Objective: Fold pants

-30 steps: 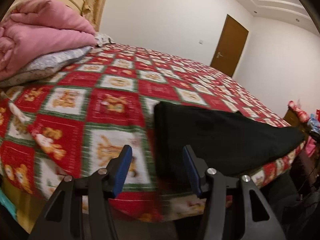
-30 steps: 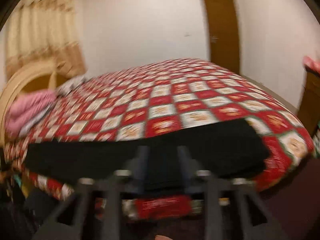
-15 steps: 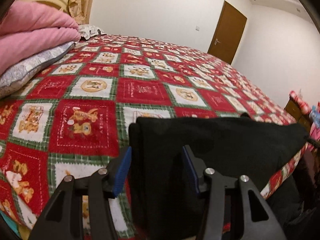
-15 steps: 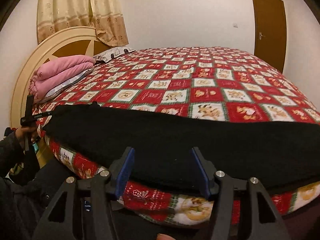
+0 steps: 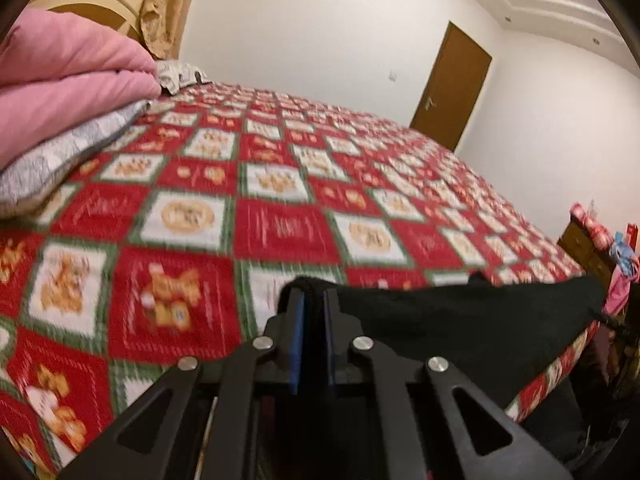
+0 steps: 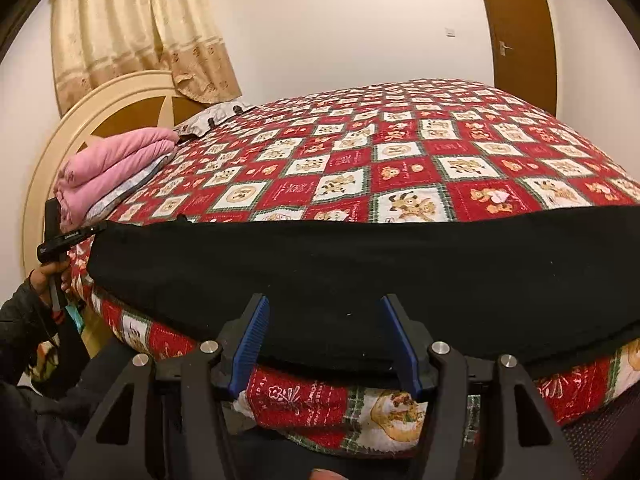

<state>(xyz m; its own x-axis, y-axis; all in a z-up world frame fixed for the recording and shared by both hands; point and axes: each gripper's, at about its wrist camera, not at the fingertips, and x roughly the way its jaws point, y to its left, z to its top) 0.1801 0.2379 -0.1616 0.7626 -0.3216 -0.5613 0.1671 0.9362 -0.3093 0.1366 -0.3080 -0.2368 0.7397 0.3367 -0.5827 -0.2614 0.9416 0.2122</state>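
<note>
so, my left gripper [image 5: 311, 312] has its blue pads pressed together on the end of the black pants [image 6: 360, 276], pinching a fold of the cloth right at the bed's near edge. my right gripper [image 6: 326, 344] hangs spread wide at that same near edge, pads either side of the pants' hem and not gripping it. the pants lie stretched lengthwise along the near edge of the bed [image 6: 440, 152], the front hem hanging slightly over the side. the bedspread is a red, white and green patchwork with bear pictures; in the left wrist view it is smeared by motion. toward the headboard end sits a folded pink blanket [image 5: 72, 92] on a grey pillow [image 5: 68, 156], with a rounded cream headboard [image 6: 80, 120] behind and beige curtains [image 6: 132, 28] above it. white walls all round, a brown door [image 5: 452, 88] past the far side of the bed, and a wooden cabinet [image 5: 580, 244] with bright clutter beyond the foot corner.
</note>
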